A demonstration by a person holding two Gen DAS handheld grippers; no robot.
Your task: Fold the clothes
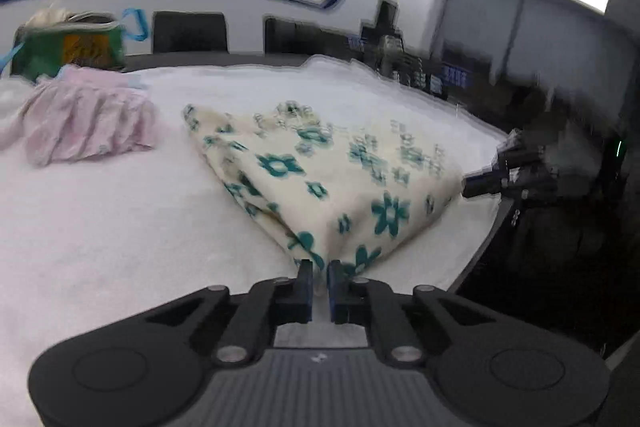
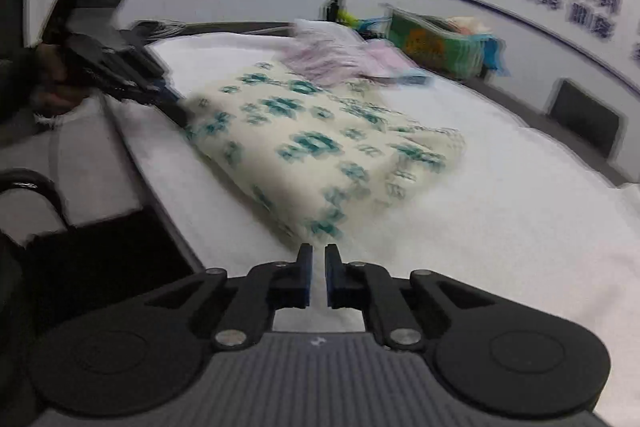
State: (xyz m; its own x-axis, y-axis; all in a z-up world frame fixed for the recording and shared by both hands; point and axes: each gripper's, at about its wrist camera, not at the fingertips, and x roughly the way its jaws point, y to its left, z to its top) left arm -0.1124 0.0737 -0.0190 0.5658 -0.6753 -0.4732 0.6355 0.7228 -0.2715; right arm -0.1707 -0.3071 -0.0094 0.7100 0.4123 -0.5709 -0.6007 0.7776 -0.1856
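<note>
A cream cloth with teal flowers (image 1: 340,179) lies folded on the white padded table (image 1: 100,227). My left gripper (image 1: 319,269) has its jaws nearly together and pinches the cloth's near corner. In the same view my right gripper (image 1: 468,189) bites the corner at the right edge. In the right wrist view the cloth (image 2: 320,143) runs away from my right gripper (image 2: 319,253), whose narrow jaws sit at its nearest corner. The left gripper (image 2: 180,111), held by a hand (image 2: 52,79), grips the far left corner. The cloth hangs slightly taut between the two held corners.
A pink pleated garment (image 1: 88,123) (image 2: 340,59) lies behind the cloth. A green bag (image 1: 68,47) (image 2: 436,43) with blue handles stands at the table's back. Dark chairs (image 1: 188,31) line the wall. The table edge (image 1: 480,251) drops off to the right.
</note>
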